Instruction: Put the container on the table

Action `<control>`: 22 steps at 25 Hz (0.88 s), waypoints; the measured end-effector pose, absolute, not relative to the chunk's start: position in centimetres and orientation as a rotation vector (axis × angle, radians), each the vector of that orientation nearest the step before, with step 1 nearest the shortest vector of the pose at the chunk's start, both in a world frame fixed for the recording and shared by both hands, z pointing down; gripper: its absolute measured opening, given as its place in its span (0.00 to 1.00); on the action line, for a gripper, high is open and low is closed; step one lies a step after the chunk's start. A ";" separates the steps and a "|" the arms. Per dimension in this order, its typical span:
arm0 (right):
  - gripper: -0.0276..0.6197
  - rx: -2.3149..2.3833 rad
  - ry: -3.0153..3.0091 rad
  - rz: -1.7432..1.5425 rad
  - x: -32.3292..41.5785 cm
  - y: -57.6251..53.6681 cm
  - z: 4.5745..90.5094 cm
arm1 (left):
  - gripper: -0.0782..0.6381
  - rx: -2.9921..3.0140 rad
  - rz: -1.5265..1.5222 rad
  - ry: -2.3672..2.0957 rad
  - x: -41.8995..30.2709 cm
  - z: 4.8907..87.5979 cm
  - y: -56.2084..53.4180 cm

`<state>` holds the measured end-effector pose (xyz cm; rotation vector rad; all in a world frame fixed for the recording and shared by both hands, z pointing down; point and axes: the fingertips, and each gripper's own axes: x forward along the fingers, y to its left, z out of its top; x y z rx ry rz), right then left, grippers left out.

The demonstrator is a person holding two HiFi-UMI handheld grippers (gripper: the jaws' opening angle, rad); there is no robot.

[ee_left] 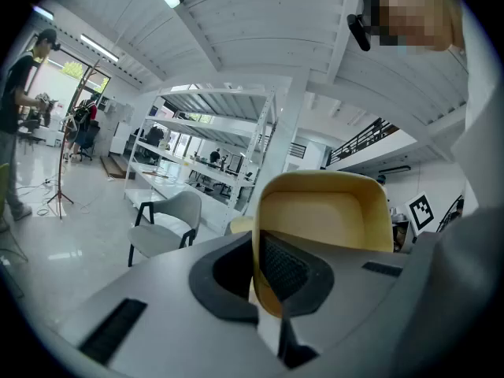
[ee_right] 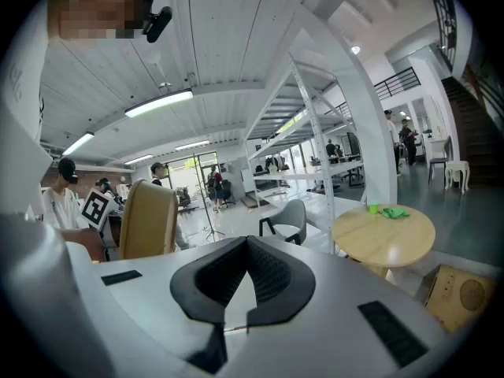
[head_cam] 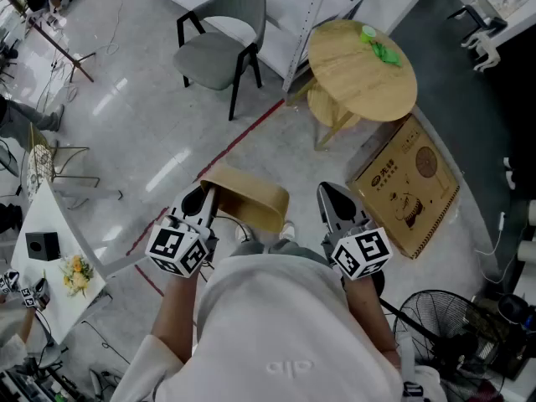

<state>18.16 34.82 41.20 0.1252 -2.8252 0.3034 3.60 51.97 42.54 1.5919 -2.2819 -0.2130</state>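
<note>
Container (head_cam: 251, 201), empty inside, pinched at rim by left claw (head_cam: 208, 193); right claw (head_cam: 328, 193) pressed together.

The container's (ee_left: 323, 211) lower wall disappears between the left gripper's (ee_left: 264, 272) pads. The green bits (head_cam: 381, 47) on the round table (head_cam: 352, 82) are too small to name. The print on the cardboard box (head_cam: 408, 187) is too fine to read. A person (ee_left: 16, 124) at the far left is cut off.
</note>
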 end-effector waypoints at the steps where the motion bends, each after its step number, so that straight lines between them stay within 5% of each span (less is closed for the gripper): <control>1: 0.08 0.125 -2.824 0.309 17.8 35.1 41.3 | 0.13 1.592 -0.213 -2.289 3.1 42.4 52.3; 14: 0.08 0.128 -2.813 0.318 13.2 36.6 42.2 | 0.13 1.511 -0.271 -2.266 -2.1 44.6 55.6; 22: 0.08 0.169 -2.800 0.375 10.1 28.2 44.0 | 0.13 1.489 -0.257 -2.229 -5.7 46.0 47.7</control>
